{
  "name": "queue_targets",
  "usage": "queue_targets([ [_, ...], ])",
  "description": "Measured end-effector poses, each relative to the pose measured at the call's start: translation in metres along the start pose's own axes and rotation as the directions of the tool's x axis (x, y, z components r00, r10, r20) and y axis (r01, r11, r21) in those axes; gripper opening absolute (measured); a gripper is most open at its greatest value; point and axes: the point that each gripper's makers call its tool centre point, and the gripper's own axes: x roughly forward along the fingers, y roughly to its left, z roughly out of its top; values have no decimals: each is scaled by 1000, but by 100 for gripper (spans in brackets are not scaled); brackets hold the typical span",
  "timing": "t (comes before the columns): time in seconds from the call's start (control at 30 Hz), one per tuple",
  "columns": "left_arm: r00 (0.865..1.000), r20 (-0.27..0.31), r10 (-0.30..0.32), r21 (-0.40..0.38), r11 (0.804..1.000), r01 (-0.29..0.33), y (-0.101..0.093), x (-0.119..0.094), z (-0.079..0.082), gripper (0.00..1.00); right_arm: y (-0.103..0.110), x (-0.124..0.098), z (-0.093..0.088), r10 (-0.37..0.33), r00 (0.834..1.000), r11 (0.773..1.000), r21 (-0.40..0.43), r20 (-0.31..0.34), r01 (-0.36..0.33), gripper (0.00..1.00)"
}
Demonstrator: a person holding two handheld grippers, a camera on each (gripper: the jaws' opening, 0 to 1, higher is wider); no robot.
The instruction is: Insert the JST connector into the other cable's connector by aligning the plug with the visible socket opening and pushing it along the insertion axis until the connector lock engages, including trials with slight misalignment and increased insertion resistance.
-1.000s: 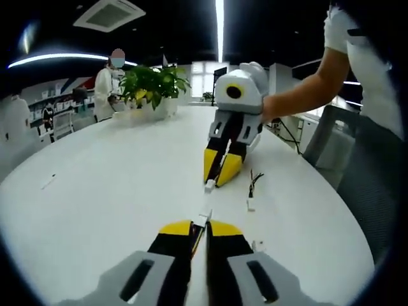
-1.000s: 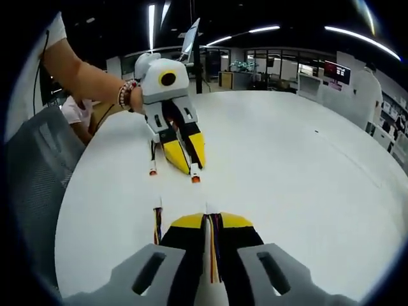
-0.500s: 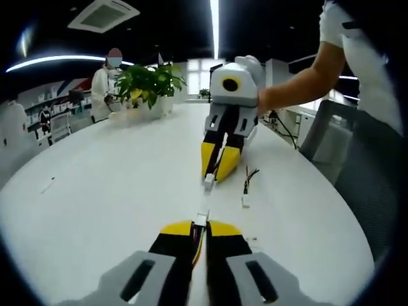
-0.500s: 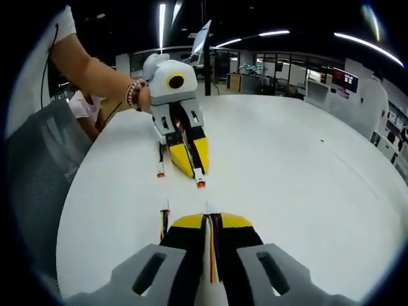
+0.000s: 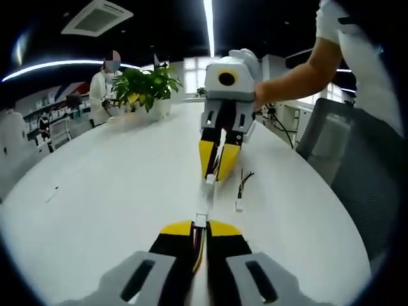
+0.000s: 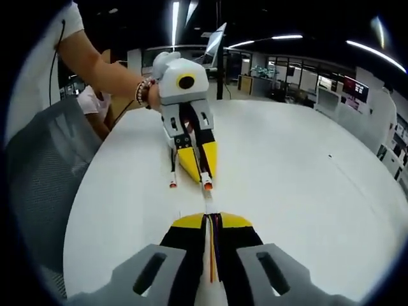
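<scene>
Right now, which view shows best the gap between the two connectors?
The left gripper view: the white plug at the left gripper and the white socket at the right gripper lie apart along one line. In the right gripper view the socket nearly meets the orange-tipped plug, so the gap is hard to judge.

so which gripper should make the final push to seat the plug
Probably either: both are shut on their cables, tips facing. I'd lean right. In the left gripper view the right gripper lines its connector up with the connector that the left gripper holds low and steady.
</scene>
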Motion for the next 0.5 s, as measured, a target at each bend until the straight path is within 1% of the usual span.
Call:
queue_targets([
  [0.13, 1000, -10, -3, 13, 1000, 3, -4, 1, 0, 0, 3, 3, 5, 10, 1000, 1000, -14, 4, -10, 3],
  [0.5, 1000, -11, -19, 23, 1000, 19, -9, 5, 2, 0, 5, 13, 4, 30, 999, 999, -32, -12, -31, 3],
])
